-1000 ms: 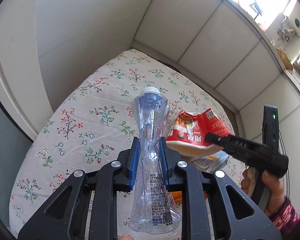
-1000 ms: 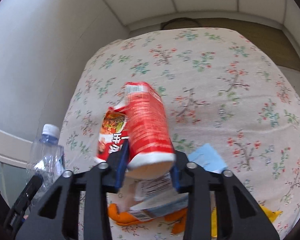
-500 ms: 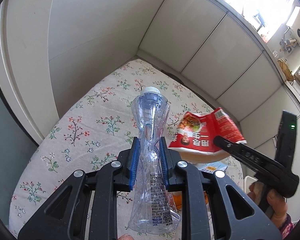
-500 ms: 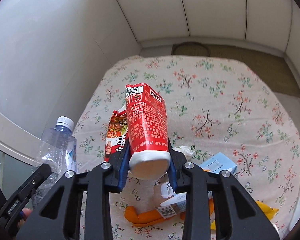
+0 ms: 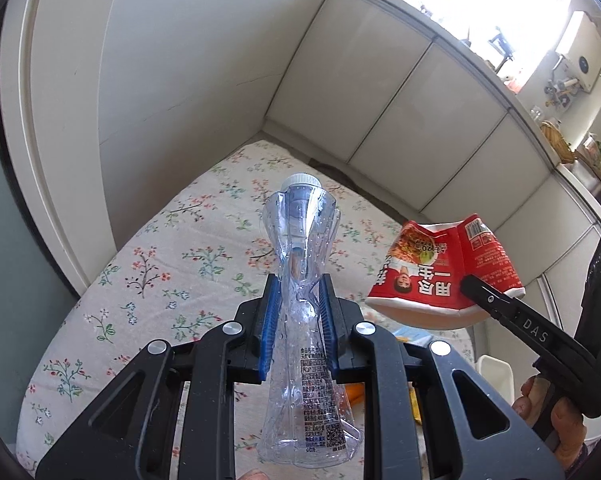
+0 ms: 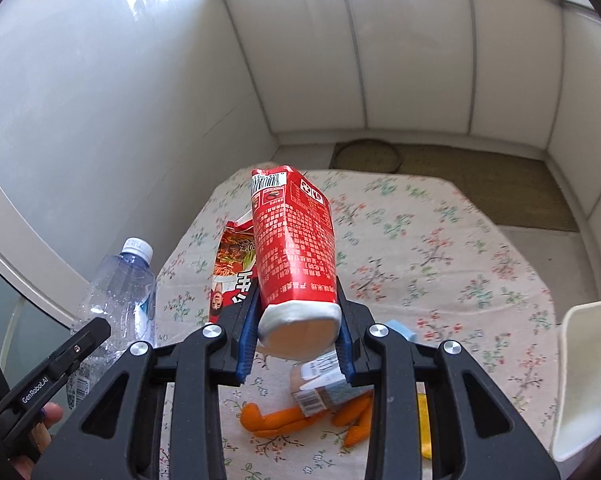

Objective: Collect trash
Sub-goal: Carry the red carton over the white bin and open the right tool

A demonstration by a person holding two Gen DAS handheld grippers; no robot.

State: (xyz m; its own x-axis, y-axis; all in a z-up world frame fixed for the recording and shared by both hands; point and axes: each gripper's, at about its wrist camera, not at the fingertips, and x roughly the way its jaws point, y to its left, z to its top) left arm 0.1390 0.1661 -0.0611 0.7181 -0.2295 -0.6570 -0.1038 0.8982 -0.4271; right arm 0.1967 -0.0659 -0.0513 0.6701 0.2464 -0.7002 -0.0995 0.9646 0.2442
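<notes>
Your left gripper [image 5: 296, 316] is pinched tight on the clear plastic bottle [image 5: 300, 280], its blue pads squeezing the waist nearly flat, cap pointing away from you. Your right gripper [image 6: 296, 332] is clamped on the crushed red noodle cup [image 6: 292, 248], pads pressing its sides near the white base. Both pieces hang in the air above the flowered tablecloth [image 6: 440, 256], where orange scraps [image 6: 284, 420] and a labelled wrapper [image 6: 320, 384] lie.
</notes>
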